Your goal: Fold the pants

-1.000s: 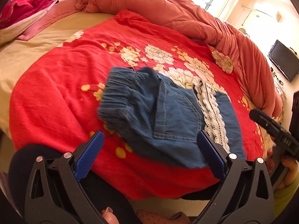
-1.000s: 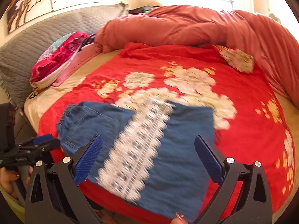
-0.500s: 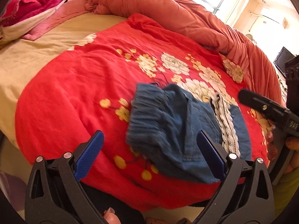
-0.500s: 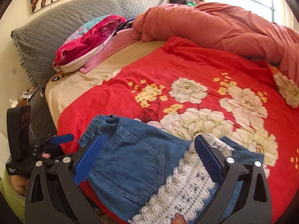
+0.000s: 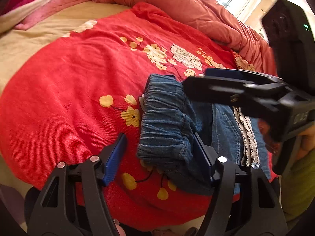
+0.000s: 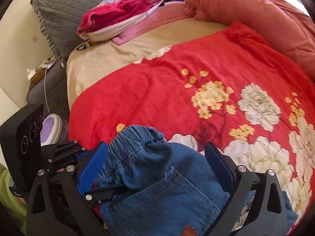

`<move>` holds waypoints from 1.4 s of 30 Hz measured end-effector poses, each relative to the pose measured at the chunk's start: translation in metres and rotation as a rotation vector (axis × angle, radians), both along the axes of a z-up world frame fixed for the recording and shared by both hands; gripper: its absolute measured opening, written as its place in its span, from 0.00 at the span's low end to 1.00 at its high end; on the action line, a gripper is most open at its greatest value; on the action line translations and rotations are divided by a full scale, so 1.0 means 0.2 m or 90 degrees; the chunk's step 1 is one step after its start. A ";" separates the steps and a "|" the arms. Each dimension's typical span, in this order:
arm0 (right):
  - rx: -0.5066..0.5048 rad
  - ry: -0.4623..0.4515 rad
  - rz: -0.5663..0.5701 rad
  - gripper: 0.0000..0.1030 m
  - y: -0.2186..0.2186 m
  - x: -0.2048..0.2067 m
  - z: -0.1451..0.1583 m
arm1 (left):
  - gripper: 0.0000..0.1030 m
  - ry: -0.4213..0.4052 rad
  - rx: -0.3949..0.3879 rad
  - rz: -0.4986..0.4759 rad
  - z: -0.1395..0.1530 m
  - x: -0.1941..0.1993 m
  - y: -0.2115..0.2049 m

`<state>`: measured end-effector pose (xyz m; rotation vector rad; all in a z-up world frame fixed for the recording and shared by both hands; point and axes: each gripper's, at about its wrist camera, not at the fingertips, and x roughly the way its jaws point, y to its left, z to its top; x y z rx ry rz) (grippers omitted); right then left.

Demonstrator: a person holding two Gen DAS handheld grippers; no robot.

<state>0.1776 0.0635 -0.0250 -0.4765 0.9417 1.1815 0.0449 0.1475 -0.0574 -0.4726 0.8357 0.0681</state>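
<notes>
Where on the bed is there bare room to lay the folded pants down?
Free: the red floral blanket left of the pants, and the beige sheet between it and the pillows. Crowded: the near edge, where both grippers flank the waistband.

A: What's different from a second ago?
B: The pants [image 5: 167,125] no longer lie spread flat; the elastic waistband [image 6: 135,139] is now bunched up and lifted off the red blanket [image 5: 78,90]

A: And the hand-held grippers?
B: The left hand-held gripper [image 5: 159,155] has closed in, its jaws now partly narrowed around the waistband. The right hand-held gripper [image 6: 157,169] has swung across from the lace end, and denim now fills the gap between its blue pads [image 6: 92,167]
</notes>
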 end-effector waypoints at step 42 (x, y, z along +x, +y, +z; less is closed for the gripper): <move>0.317 0.094 -0.049 0.38 -1.04 0.14 0.21 | 0.58 -0.070 -0.135 -0.157 0.23 0.11 -0.67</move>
